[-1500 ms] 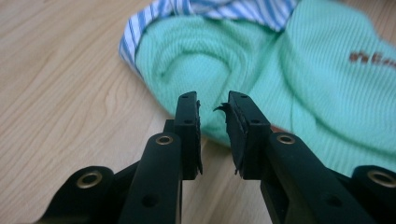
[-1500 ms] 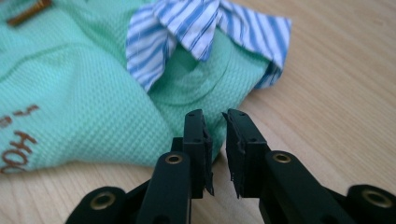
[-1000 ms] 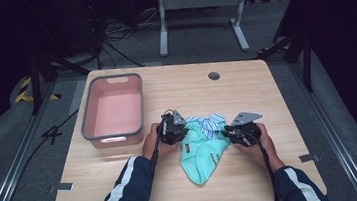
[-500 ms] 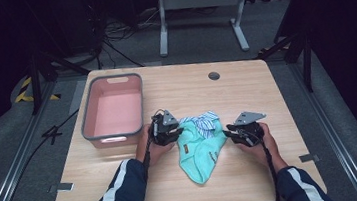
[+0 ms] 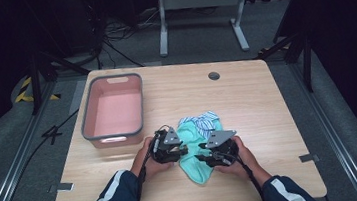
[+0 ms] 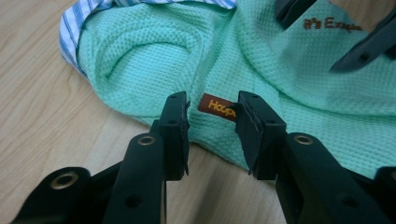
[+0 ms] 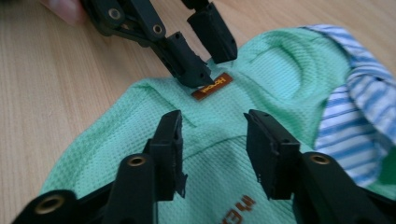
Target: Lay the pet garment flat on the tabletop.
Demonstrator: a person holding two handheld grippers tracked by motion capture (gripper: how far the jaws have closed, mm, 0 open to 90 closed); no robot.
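One mint-green waffle-knit garment (image 5: 194,151) with a blue-striped lining lies between my two grippers. My left gripper (image 6: 212,121) has just been opening, its jaws apart over one small brown label (image 6: 217,107); my right gripper (image 7: 214,140) likewise, gripping nothing.

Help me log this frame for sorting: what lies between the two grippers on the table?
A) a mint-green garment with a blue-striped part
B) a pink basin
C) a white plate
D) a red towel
A: the mint-green garment with its blue-striped part lies between the two grippers.
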